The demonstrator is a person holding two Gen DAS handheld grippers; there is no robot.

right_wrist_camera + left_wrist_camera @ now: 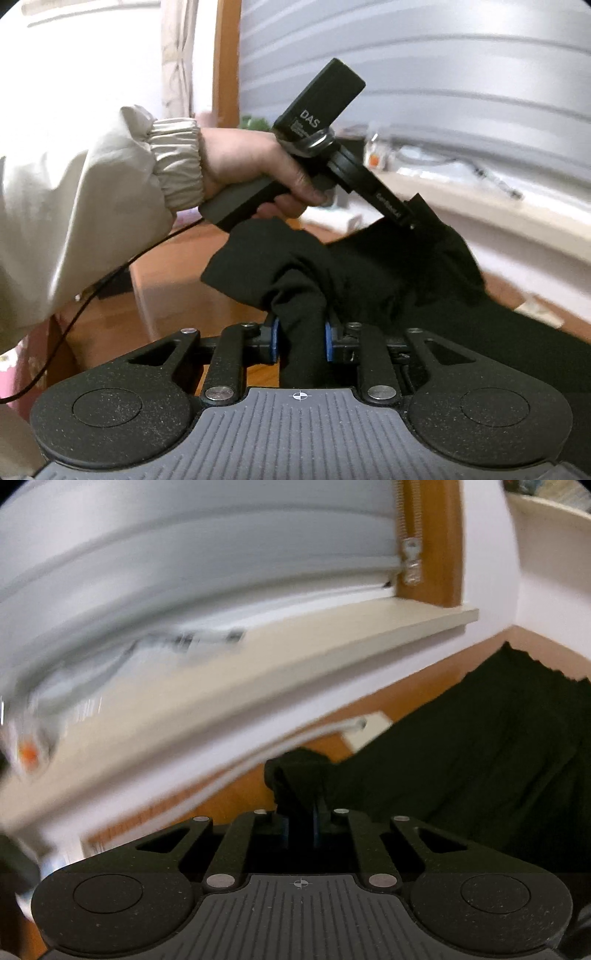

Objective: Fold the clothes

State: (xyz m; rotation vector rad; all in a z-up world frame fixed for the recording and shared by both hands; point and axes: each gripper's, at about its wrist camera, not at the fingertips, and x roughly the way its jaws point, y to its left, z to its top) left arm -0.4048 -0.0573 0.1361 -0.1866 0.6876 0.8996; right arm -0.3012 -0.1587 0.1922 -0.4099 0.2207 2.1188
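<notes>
A black garment (480, 760) hangs lifted above an orange-brown wooden surface. In the left wrist view my left gripper (301, 814) is shut on a bunched edge of the garment, which sticks up between the pads. In the right wrist view my right gripper (301, 339) is shut on a thick fold of the same black garment (388, 266), its blue pads (274, 339) pressing on both sides. Beyond it the left gripper (419, 218) shows, held by a hand (251, 162) in a pale sleeve, its tip buried in the cloth.
A pale window sill (295, 672) and white shutter (184, 554) run behind the work area, with a wooden frame (432, 539) and a hanging zip. The wooden surface (166, 280) lies below. A thin black cable (92, 291) trails from the hand-held gripper.
</notes>
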